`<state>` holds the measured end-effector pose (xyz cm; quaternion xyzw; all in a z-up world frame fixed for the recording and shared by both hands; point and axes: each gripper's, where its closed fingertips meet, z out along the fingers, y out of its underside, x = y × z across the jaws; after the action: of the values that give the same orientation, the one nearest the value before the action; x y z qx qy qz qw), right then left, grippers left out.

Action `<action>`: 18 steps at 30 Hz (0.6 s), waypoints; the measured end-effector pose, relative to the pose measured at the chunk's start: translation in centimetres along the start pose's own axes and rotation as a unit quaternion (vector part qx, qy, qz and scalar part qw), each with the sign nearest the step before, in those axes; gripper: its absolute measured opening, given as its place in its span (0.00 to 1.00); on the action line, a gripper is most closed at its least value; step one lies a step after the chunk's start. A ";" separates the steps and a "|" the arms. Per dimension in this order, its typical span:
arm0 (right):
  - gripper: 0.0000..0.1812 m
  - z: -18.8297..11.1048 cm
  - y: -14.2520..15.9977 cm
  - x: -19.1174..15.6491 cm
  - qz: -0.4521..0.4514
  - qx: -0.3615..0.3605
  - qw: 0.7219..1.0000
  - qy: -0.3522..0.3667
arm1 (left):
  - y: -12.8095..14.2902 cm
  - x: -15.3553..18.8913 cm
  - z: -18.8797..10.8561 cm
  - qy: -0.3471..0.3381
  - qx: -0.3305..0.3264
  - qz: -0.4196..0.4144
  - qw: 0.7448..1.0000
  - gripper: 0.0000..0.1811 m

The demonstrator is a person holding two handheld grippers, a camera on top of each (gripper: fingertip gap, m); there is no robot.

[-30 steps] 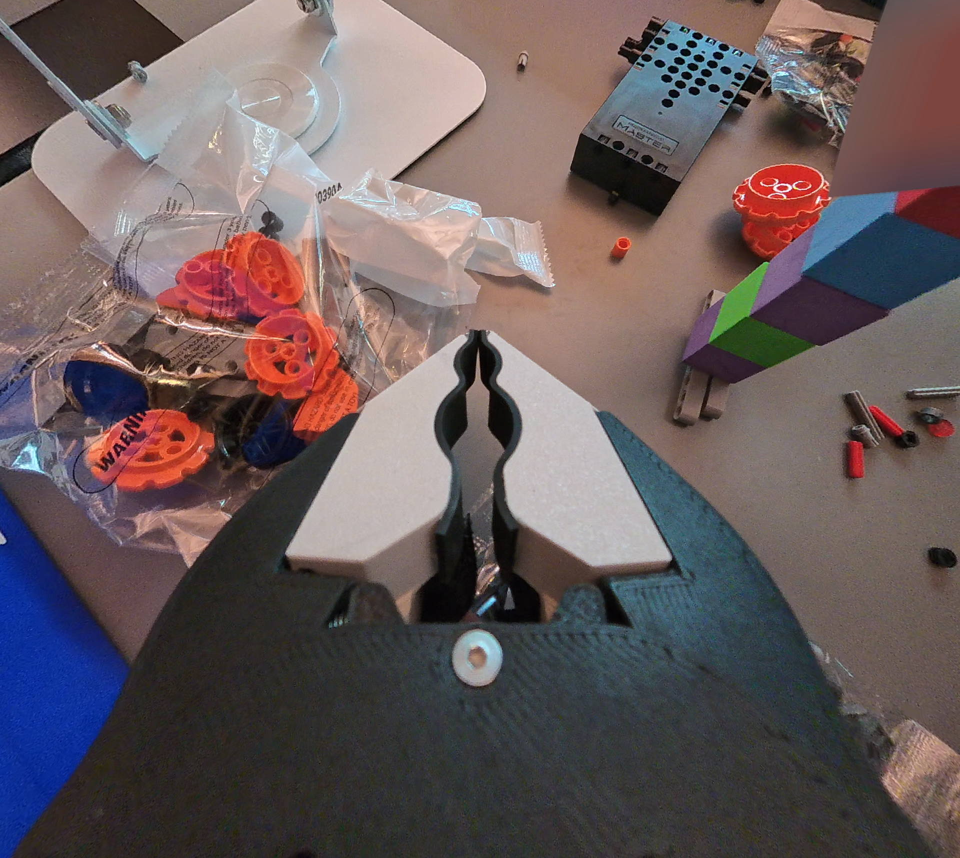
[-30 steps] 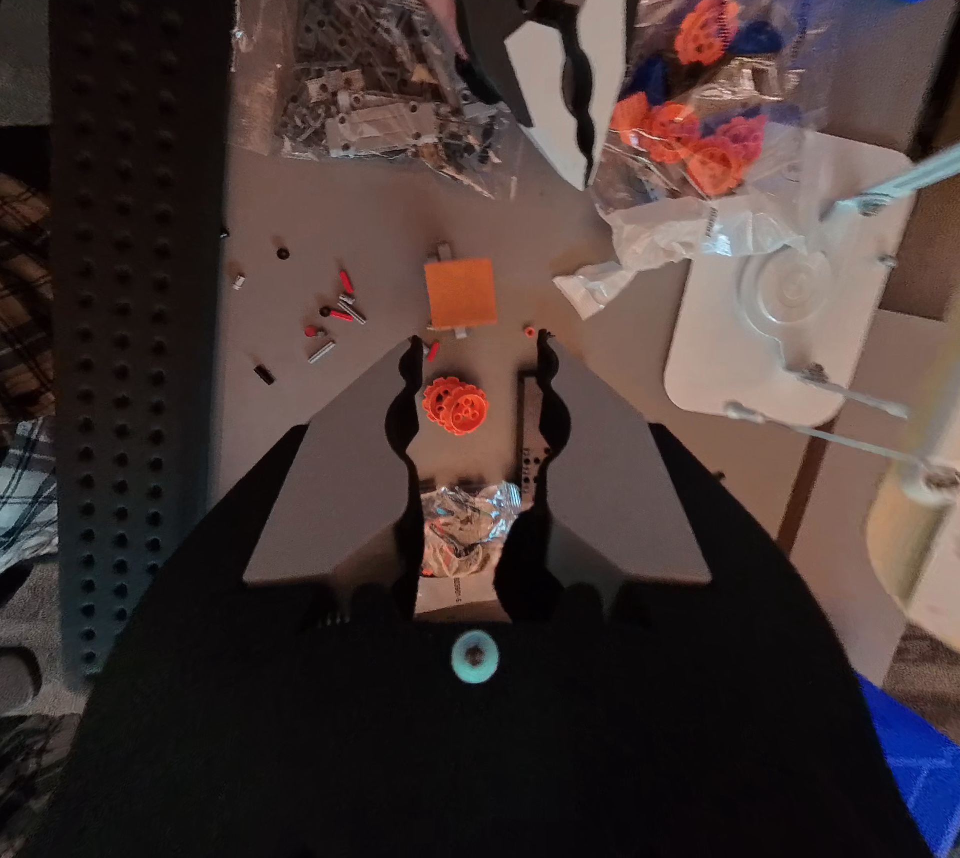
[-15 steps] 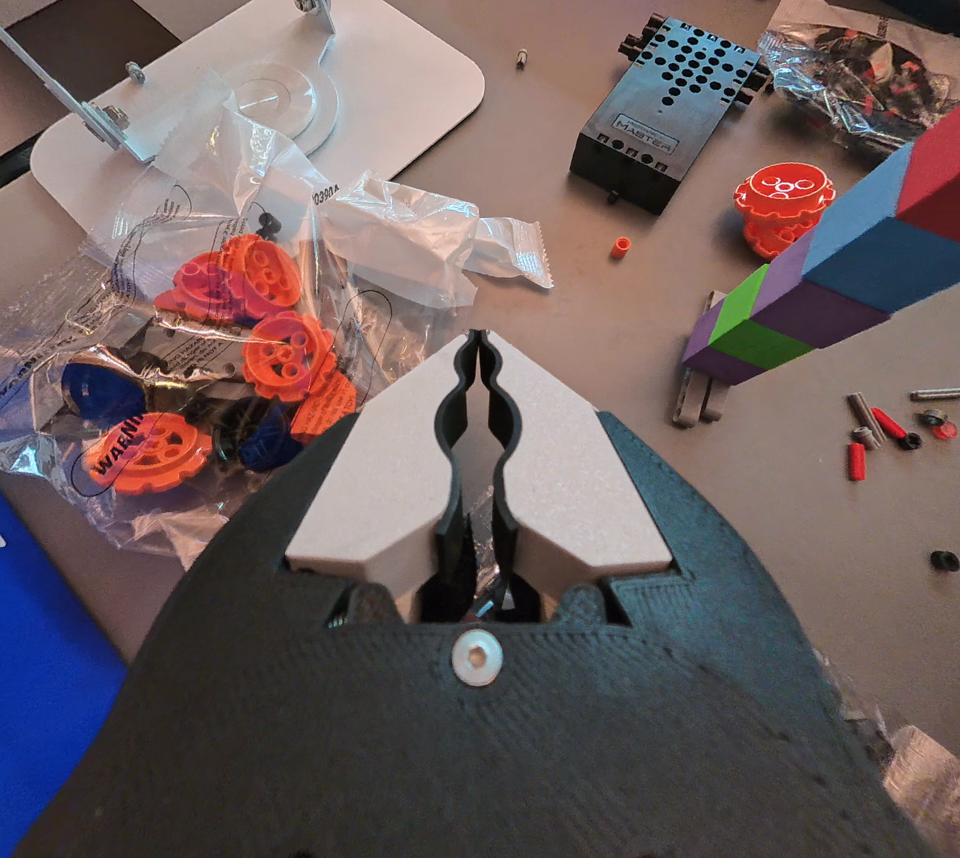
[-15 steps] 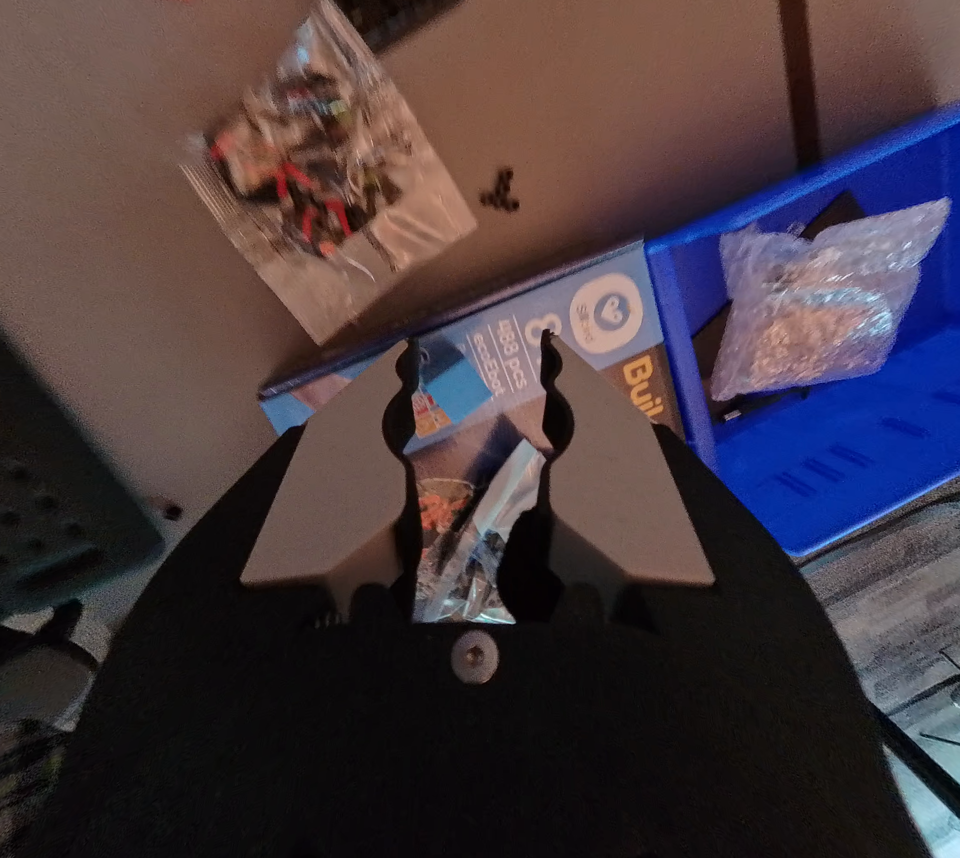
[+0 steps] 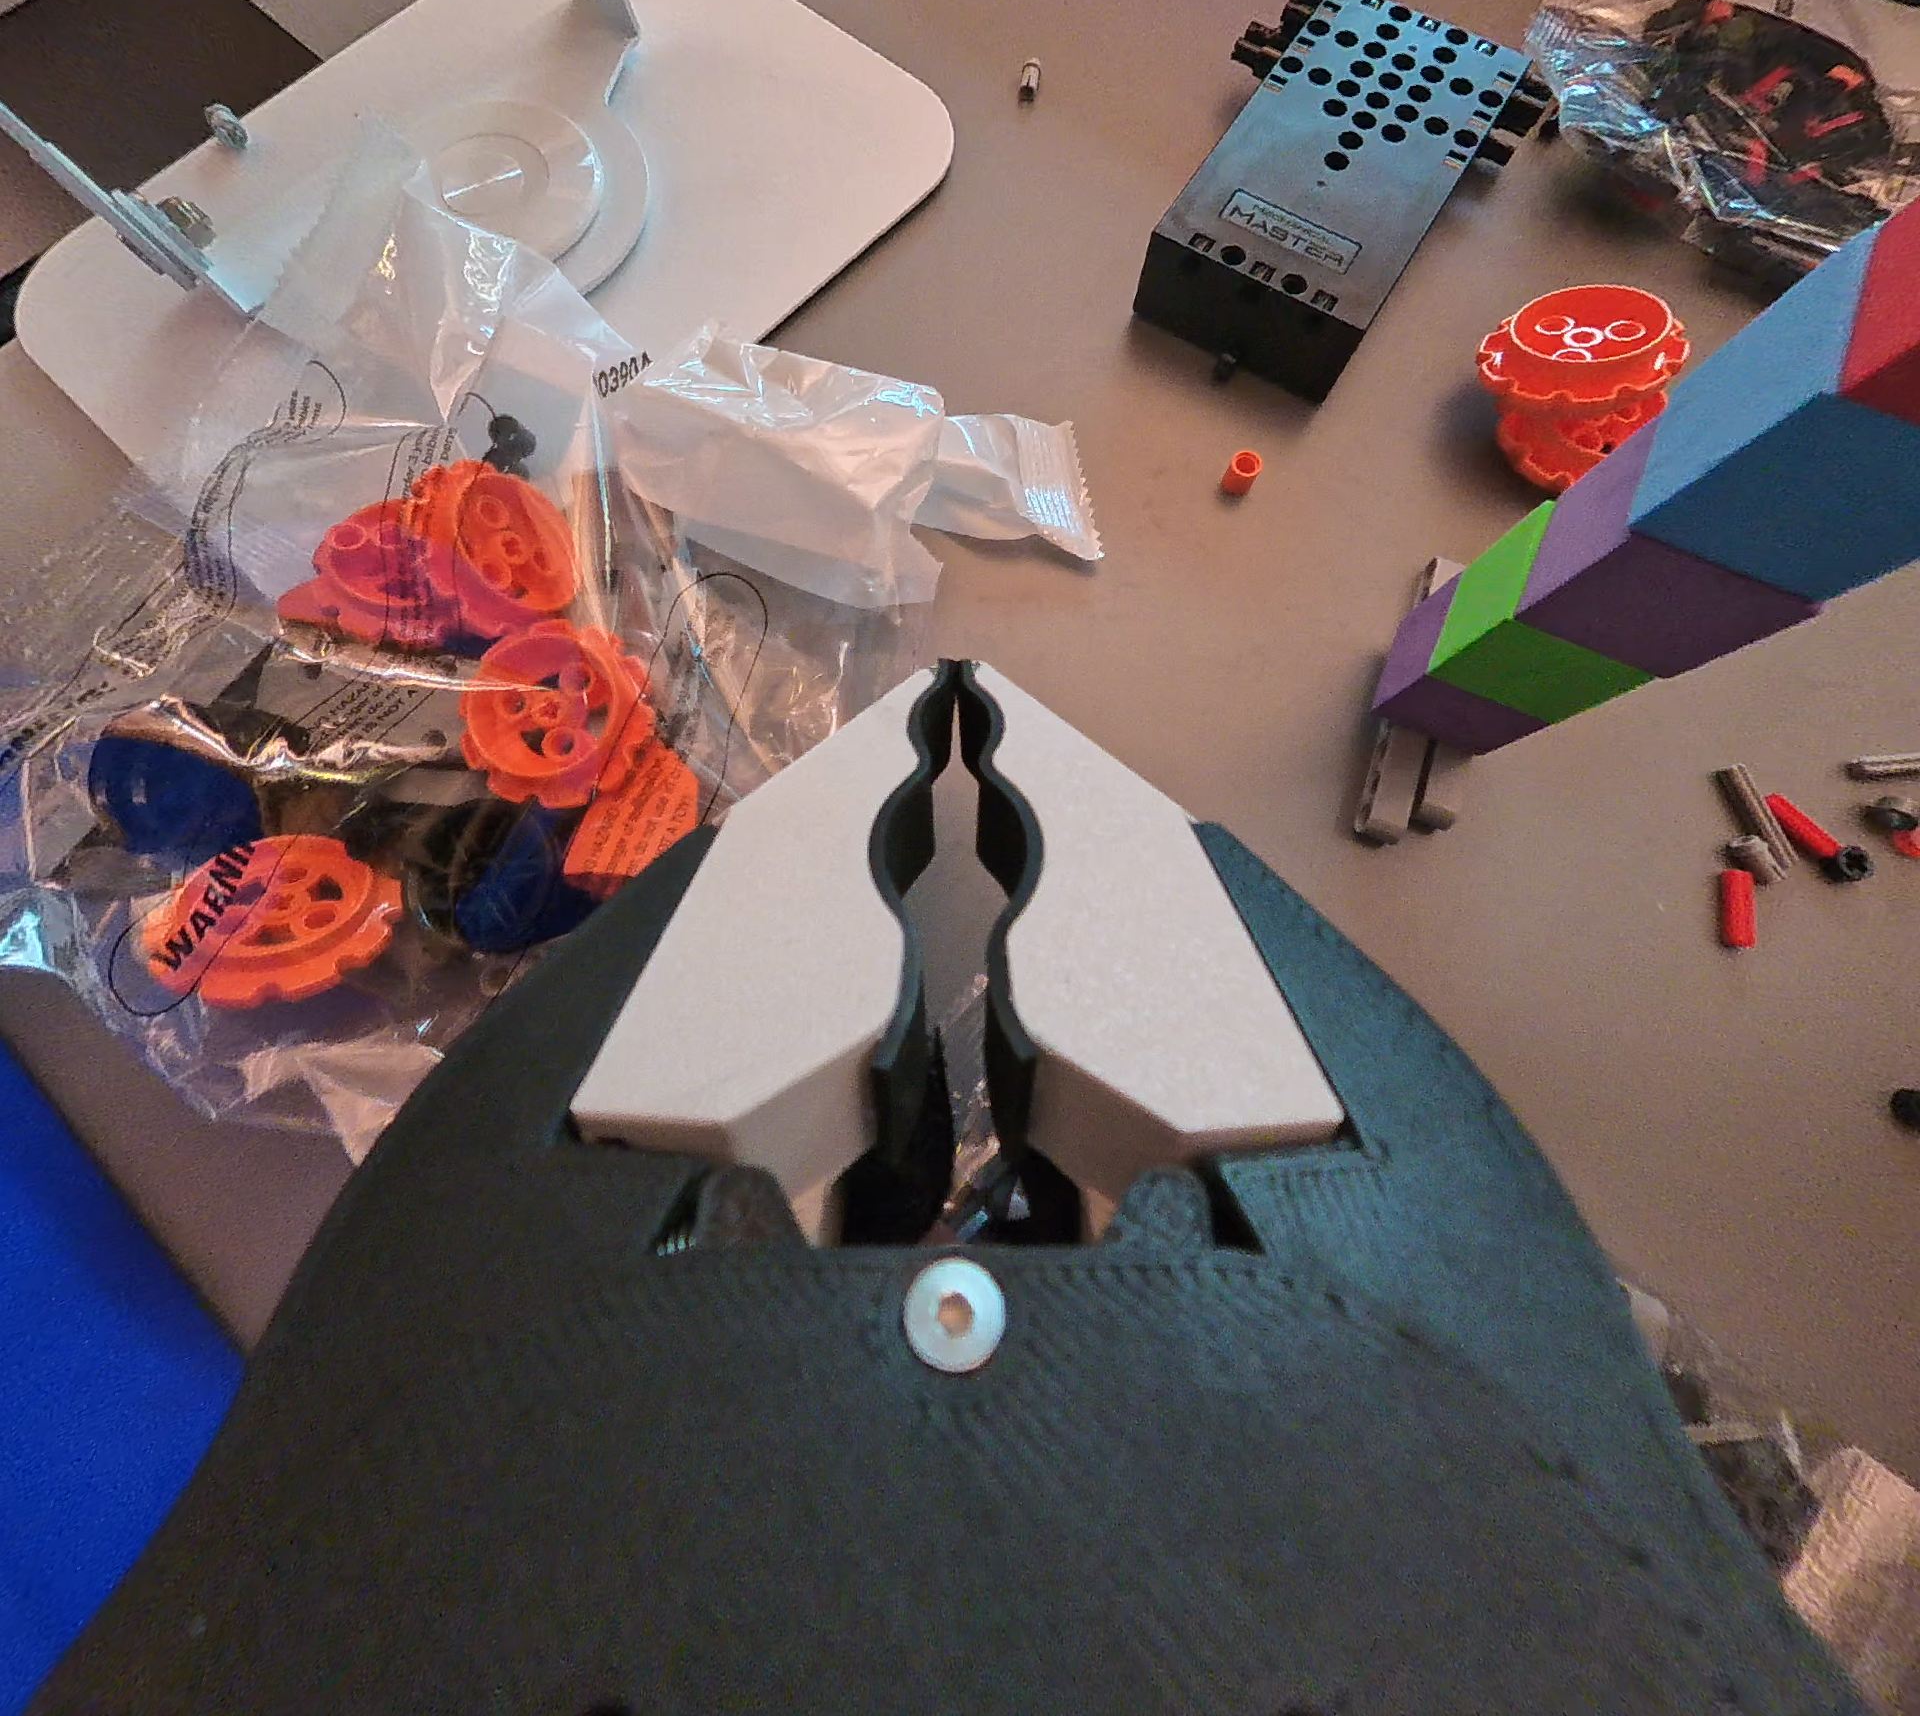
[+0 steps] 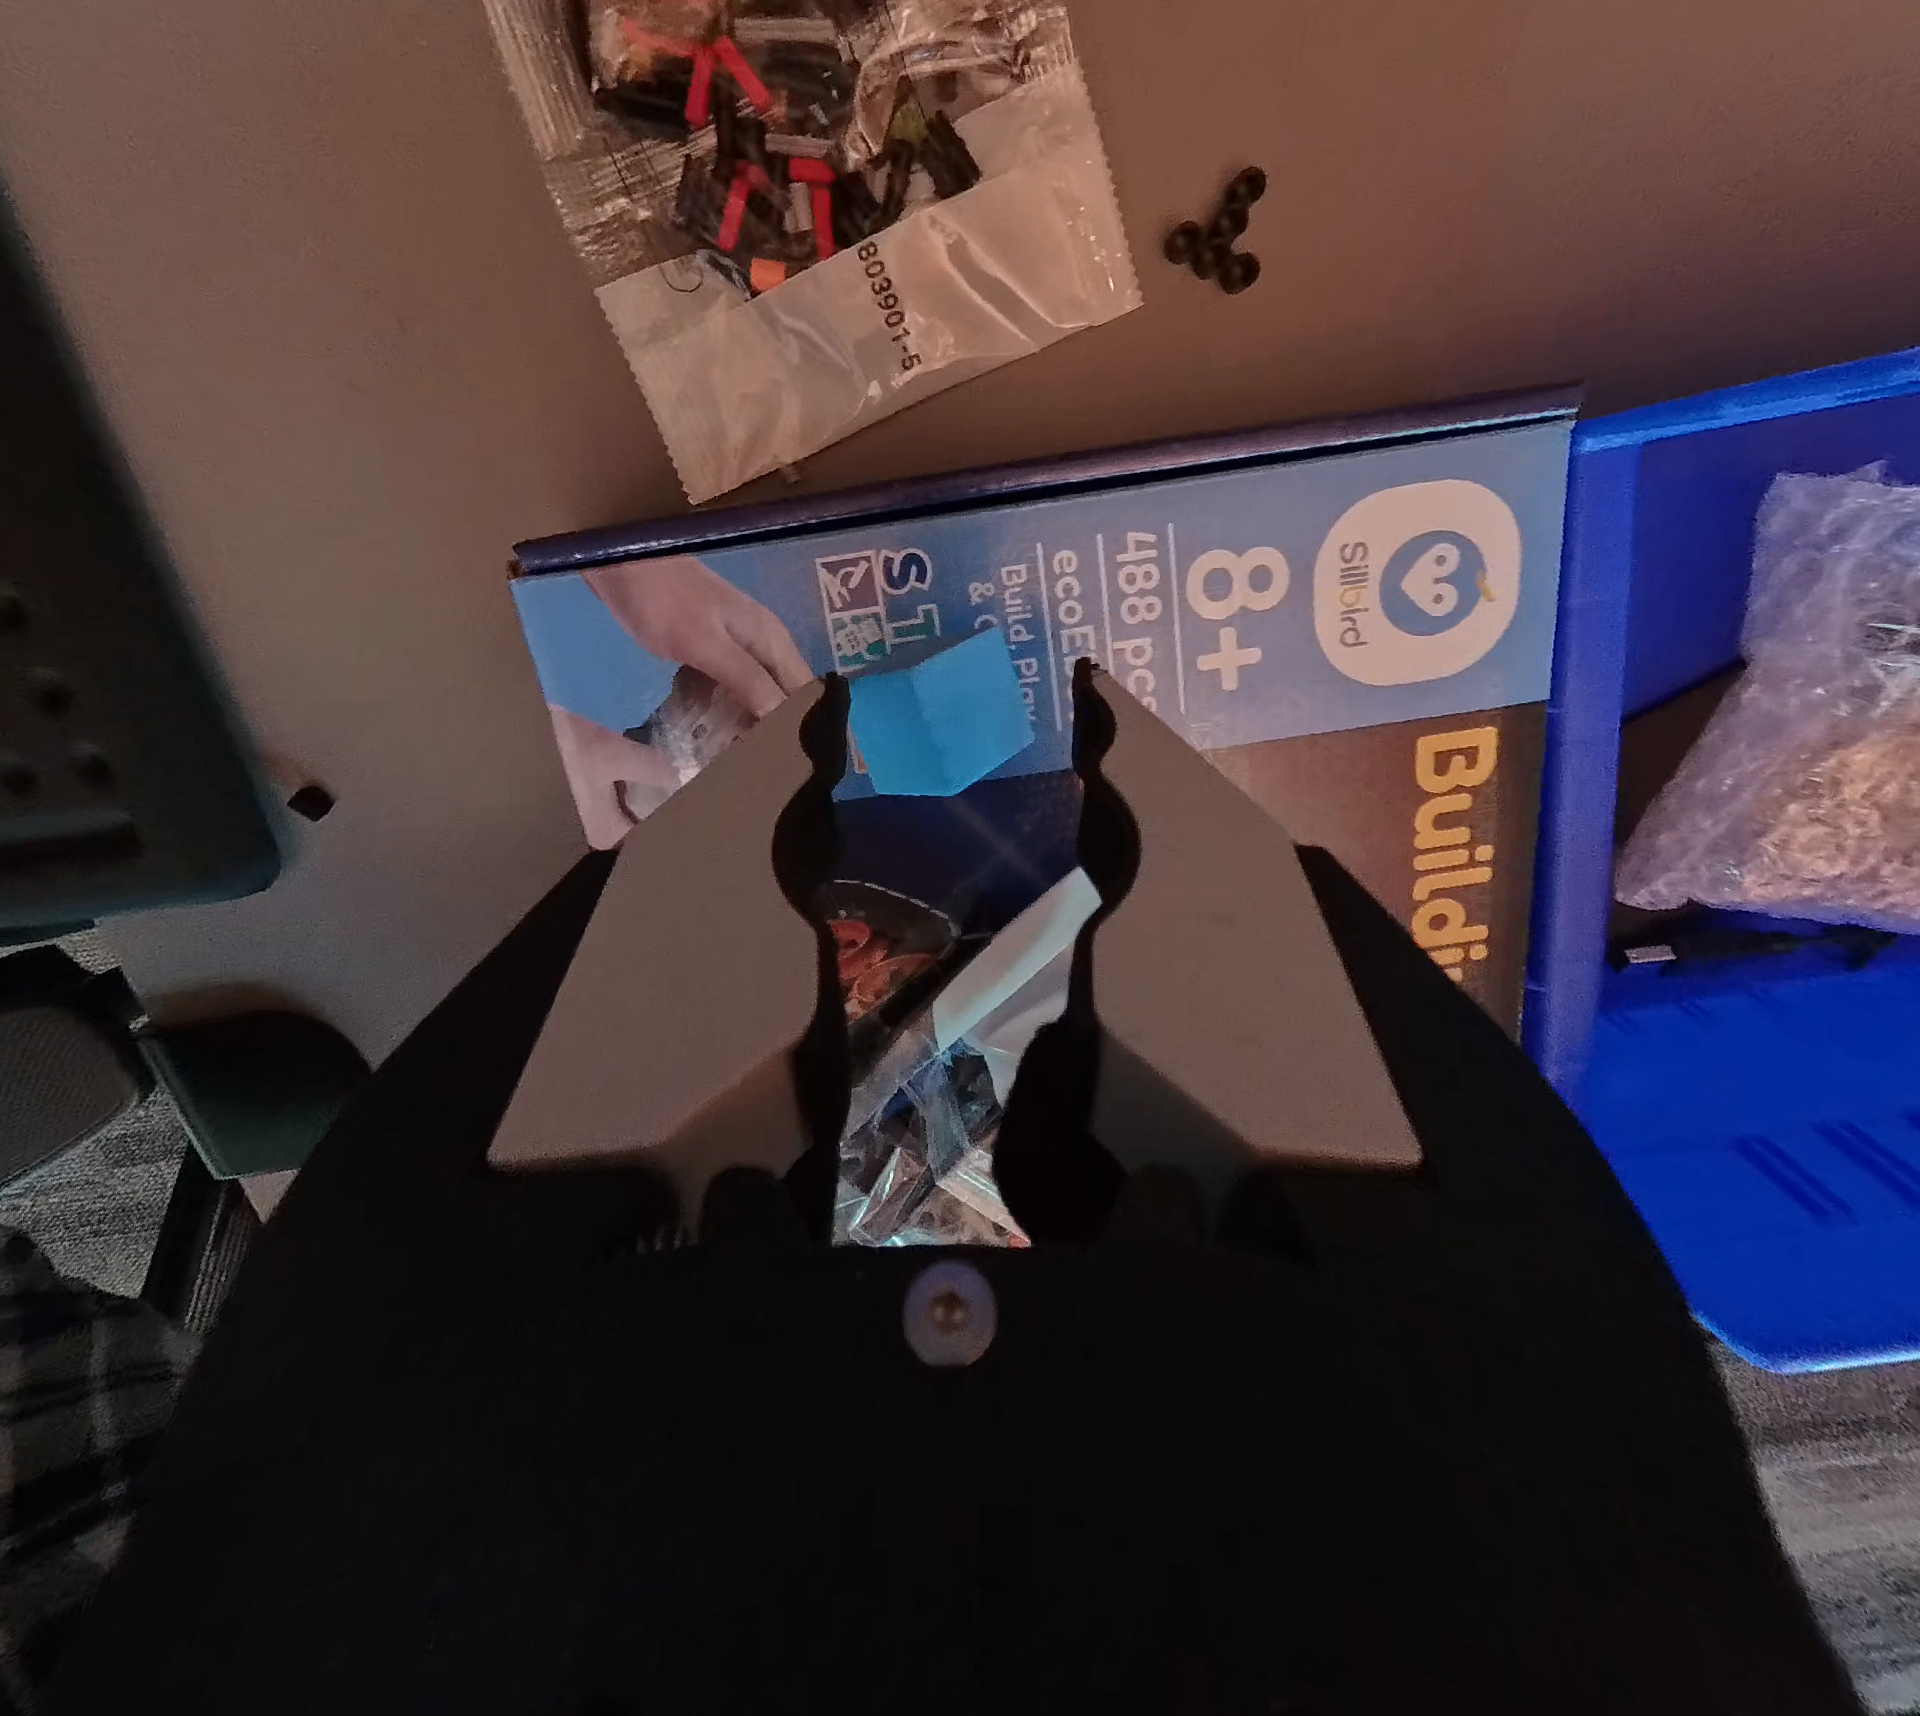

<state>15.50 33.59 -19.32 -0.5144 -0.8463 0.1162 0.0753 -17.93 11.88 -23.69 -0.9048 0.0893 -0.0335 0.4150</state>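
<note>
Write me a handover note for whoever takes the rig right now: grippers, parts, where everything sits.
Left gripper: shut, nothing between its tips, beside the bag of orange and blue gears.
Right gripper: open over the printed box; a blue cube shows between its fingers, contact unclear.
Loose on the table: black perforated block, orange gear stack, coloured block tower, bag of small parts. Blue bin beside the box.

Place: a hobby or office worktable, indoors.
Surface: a plain grey table (image 5: 1195, 731) strewn with loose small construction-kit parts.
Kit signs: bagged orange gears (image 5: 540, 710), a perforated black block (image 5: 1340, 180), a printed kit box (image 6: 1299, 679).
Storage: a blue bin (image 6: 1714, 1147).
Floor: grey carpet (image 6: 83, 1188).
</note>
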 end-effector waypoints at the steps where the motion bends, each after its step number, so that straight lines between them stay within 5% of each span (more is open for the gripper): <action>1: 0.23 0.1 0.2 0.1 0.002 -0.005 1.000 0.001 | 0.0 0.0 0.0 0.000 0.000 0.000 1.000 0.00; 18: 0.14 0.8 1.4 -1.1 0.010 -0.002 1.000 -0.022 | 0.0 0.0 0.0 0.000 0.001 0.001 1.000 0.00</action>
<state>17.02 33.10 -20.48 -0.5205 -0.8427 0.1264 0.0540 -17.92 11.88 -23.65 -0.9044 0.0903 -0.0326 0.4158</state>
